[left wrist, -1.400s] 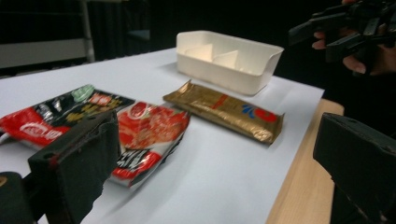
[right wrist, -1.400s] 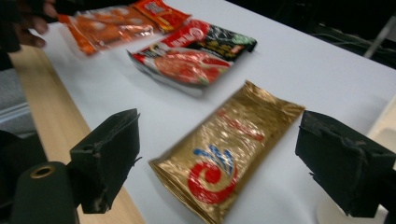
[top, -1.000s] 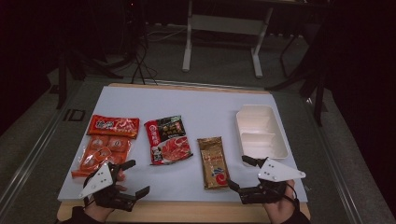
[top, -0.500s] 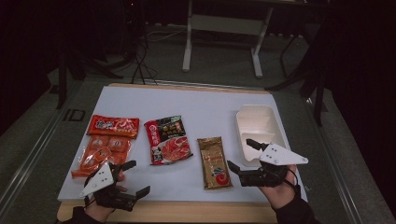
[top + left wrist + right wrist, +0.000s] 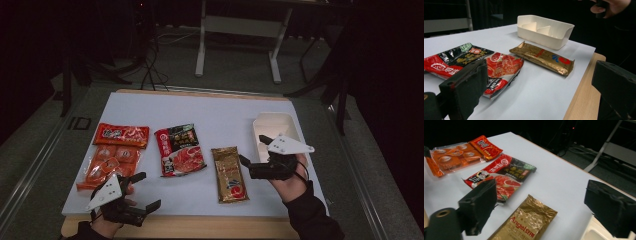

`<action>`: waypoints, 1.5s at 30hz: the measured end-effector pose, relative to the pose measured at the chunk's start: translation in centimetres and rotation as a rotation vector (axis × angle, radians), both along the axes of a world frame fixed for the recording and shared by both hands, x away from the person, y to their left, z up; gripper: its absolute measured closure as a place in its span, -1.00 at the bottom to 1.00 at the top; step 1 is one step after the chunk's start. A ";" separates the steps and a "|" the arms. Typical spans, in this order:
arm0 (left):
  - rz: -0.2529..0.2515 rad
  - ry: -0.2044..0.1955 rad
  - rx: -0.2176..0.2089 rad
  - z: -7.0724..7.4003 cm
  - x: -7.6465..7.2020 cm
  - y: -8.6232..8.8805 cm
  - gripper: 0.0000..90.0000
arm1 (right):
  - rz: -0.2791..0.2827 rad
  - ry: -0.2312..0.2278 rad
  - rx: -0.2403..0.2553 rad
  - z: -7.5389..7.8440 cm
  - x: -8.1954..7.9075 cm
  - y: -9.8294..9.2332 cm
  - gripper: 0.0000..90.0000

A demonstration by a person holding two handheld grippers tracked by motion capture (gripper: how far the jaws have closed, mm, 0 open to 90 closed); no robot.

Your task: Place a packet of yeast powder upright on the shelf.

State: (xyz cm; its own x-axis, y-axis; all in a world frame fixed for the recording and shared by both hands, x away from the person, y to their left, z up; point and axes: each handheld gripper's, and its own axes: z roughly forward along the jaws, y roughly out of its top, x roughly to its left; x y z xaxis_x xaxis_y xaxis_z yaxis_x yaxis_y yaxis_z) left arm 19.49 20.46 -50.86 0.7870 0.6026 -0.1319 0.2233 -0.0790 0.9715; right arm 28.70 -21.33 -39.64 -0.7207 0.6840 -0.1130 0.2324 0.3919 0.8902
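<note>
The tabletop, covered by a pale sheet, is carrying everything, and the white tray with its dividers is sitting at its right side. Left of the tray, the red and black pouch is lying flat mid-sheet, with the orange multipack and the red packet lying further left, the packet seemingly overlapping the multipack's far end. The gold packet is lying flat between the pouch and the tray, apart from both. The right gripper is hovering just beside the gold packet's right edge, in front of the tray, its jaws spread wide and gripping nothing. The left gripper is hanging over the near edge, below the multipack, its jaws likewise gaping wide with nothing between them
</note>
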 end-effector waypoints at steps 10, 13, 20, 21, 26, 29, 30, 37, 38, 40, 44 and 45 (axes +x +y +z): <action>-0.001 0.004 0.001 -0.1 0.1 0.0 -0.97 | -0.056 0.091 0.008 -1.4 3.6 1.2 -0.66; -0.004 0.005 0.005 -0.1 0.1 0.0 -0.97 | -0.112 0.112 0.012 -2.2 4.5 1.3 -0.62; -0.005 0.008 0.006 -0.1 0.1 0.1 -0.97 | -0.151 0.184 -0.001 -4.0 6.3 1.8 -0.62; -0.008 0.009 0.006 -0.1 0.1 0.0 -0.97 | -0.151 0.193 -0.012 -4.5 6.7 2.1 -0.62; -0.008 0.006 0.024 -0.1 0.1 -0.1 -0.97 | -0.167 0.251 -0.012 -5.7 7.5 2.7 -0.60; -0.007 0.005 0.024 -0.1 0.1 -0.1 -0.97 | -0.193 0.286 -0.016 -6.5 7.8 3.1 -0.56; -0.006 0.004 0.023 -0.1 0.1 -0.1 -0.97 | -0.197 0.291 -0.029 -6.8 7.9 3.3 -0.56; -0.006 0.004 0.027 -0.1 0.1 -0.1 -0.97 | -0.216 0.336 -0.063 -8.5 8.8 4.4 -0.52; -0.006 0.004 0.029 -0.1 0.1 -0.1 -0.97 | -0.217 0.342 -0.071 -8.7 8.9 4.5 -0.52; -0.006 0.003 0.033 -0.1 0.1 -0.1 -0.97 | -0.225 0.351 -0.089 -9.1 9.2 4.9 -0.52; -0.008 0.004 0.033 -0.1 0.1 -0.1 -0.97 | -0.262 0.393 -0.108 -9.8 10.0 5.3 -0.48; -0.008 0.003 0.034 -0.1 0.0 -0.1 -0.97 | -0.268 0.407 -0.119 -10.0 10.2 5.4 -0.48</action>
